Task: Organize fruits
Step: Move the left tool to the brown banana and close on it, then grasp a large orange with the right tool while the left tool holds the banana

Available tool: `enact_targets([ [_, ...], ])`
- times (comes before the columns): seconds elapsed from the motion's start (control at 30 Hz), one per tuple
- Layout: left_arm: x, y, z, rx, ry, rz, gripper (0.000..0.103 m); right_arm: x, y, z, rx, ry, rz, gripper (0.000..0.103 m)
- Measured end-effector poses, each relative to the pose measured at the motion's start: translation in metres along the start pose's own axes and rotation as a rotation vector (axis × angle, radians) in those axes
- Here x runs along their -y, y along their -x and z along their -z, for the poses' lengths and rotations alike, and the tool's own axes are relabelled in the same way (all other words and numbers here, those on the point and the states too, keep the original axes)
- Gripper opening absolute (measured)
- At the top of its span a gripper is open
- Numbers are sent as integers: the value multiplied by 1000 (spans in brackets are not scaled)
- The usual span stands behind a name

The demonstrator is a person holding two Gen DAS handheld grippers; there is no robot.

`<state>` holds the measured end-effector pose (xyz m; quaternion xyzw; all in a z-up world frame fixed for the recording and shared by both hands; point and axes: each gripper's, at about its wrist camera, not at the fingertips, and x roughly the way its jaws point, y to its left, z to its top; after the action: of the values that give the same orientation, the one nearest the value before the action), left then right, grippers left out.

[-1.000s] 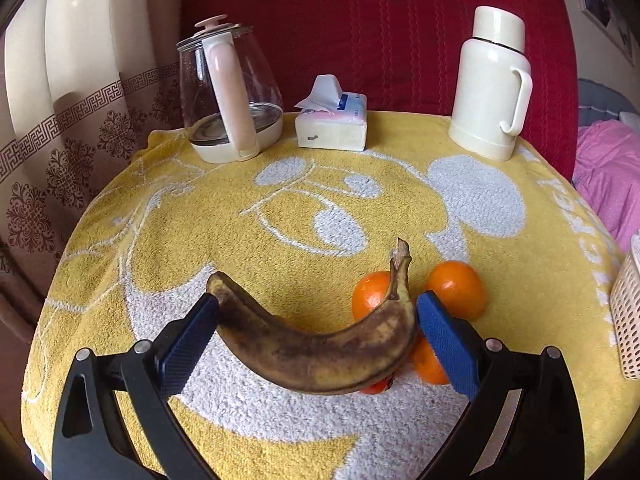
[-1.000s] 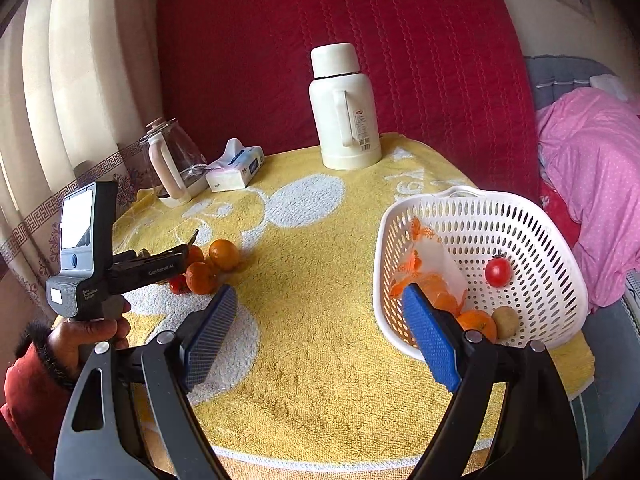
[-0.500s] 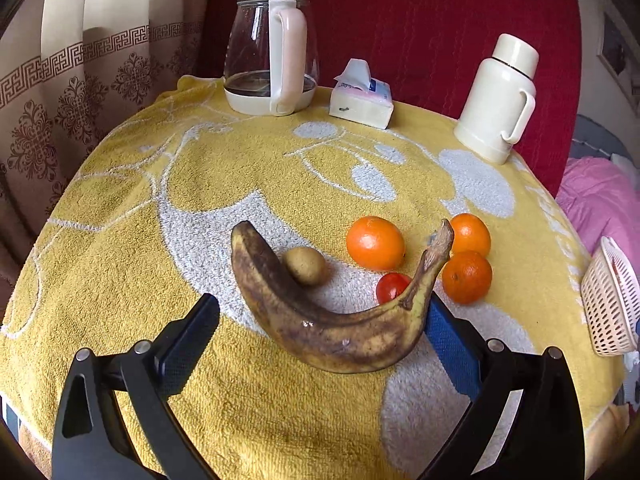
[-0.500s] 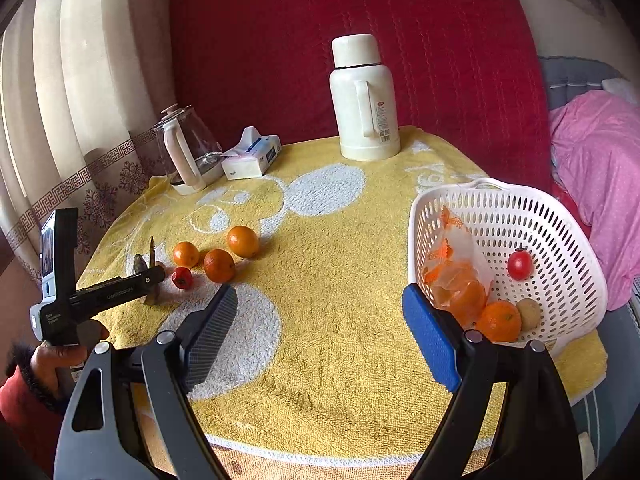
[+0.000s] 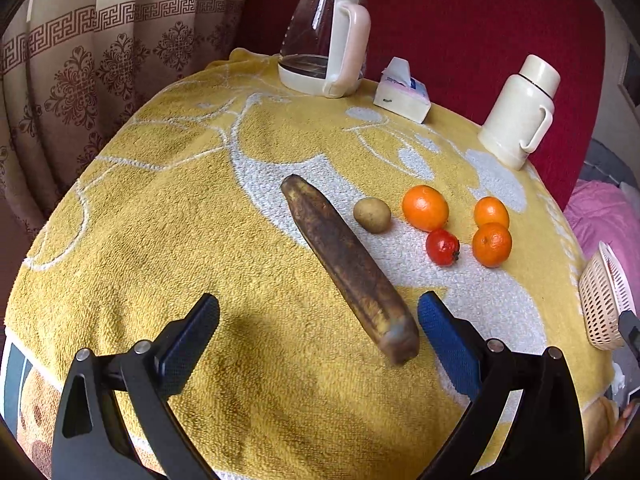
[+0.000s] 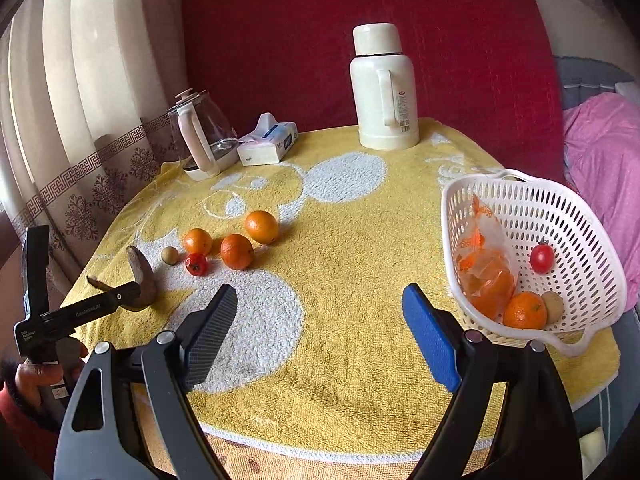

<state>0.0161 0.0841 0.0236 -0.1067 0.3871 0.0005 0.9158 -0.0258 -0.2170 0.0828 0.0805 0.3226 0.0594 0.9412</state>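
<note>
The yellow terry towel (image 5: 160,220) fills more of the left wrist view than a second ago, and the curtain (image 5: 80,60) has swung in on the left. The banana (image 5: 344,264), brown and soft-looking, spanned both pads of the left gripper (image 5: 318,304) a second ago. Now it points away along the towel, its near end blurred just beside the right pad and well apart from the left one. The jaws stand wide and released; whether the right pad touches the peel I cannot tell. The three oranges (image 5: 425,207), hidden behind the banana earlier, lie clear to its right with a tomato (image 5: 442,246) and a kiwi (image 5: 372,215). The right gripper (image 6: 320,292) has hardly shifted, its jaws spread over bare towel and grasping nothing. To its right the white perforated plastic basket (image 6: 580,240) sits tilted at the towel's edge. It holds a clear bag (image 6: 486,276) of orange fruit, one orange, a tomato and a kiwi. At the back stand a cream thermos (image 5: 518,112), a glass kettle (image 5: 324,52) with a pink handle, and a tissue box (image 5: 402,94) between them, before a red quilted cloth (image 5: 460,20). In the right wrist view a hand (image 6: 32,376) in a red sleeve grips the left tool, whose finger crosses in front of the banana.
</note>
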Motion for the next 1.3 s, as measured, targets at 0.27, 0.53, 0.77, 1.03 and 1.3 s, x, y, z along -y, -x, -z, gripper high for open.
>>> enact_targets([
  [0.27,-21,7,6,-3,80,9,98,-11,-8,4,-28,17,-22,86],
  [0.53,8,-2,2,3,-6,-4,83,-17,-13,7,-43,31,-22,86],
  [0.77,14,-19,-3,-46,-7,-12,47,-21,-20,7,-68,53,-21,86],
  [1.03,4,-11,0,-39,23,35,36,-35,-29,5,-100,98,-53,86],
  [1.3,-7,8,-3,1,41,80,33,-54,-53,-2,-156,118,-103,86],
])
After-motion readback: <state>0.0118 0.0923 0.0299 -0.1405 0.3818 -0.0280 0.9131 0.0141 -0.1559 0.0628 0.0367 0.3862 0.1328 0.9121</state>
